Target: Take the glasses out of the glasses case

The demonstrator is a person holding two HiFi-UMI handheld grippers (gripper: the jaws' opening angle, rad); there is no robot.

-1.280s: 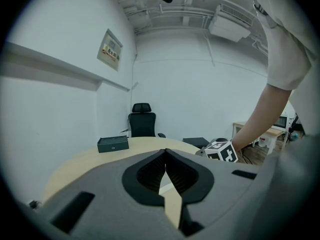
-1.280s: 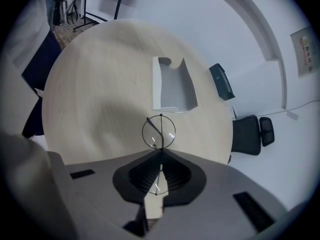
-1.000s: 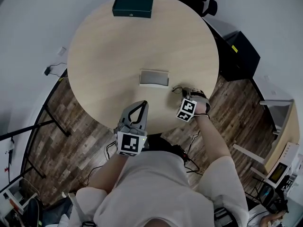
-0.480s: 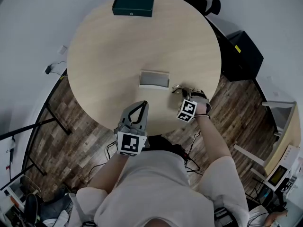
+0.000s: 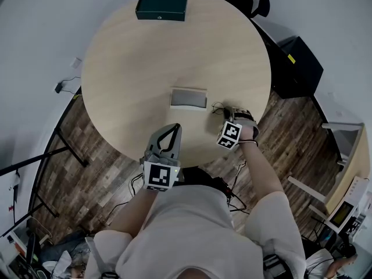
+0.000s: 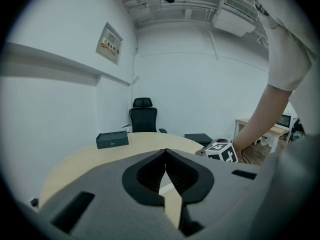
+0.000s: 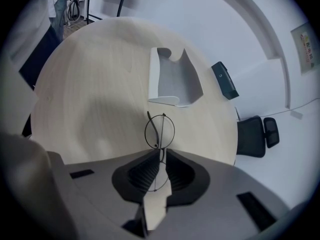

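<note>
The white glasses case lies open and looks empty in the middle of the round wooden table. My right gripper is just right of the case, shut on thin wire-rimmed glasses. In the right gripper view the glasses stick out past the pinched jaw tips of the right gripper, with the case beyond them. My left gripper hovers at the table's near edge, shut and holding nothing. In its own view the left gripper shows its tips pressed together.
A dark green box sits at the far edge of the table. A black office chair stands behind the table and a black cabinet stands to the right. Cables trail on the wood floor below.
</note>
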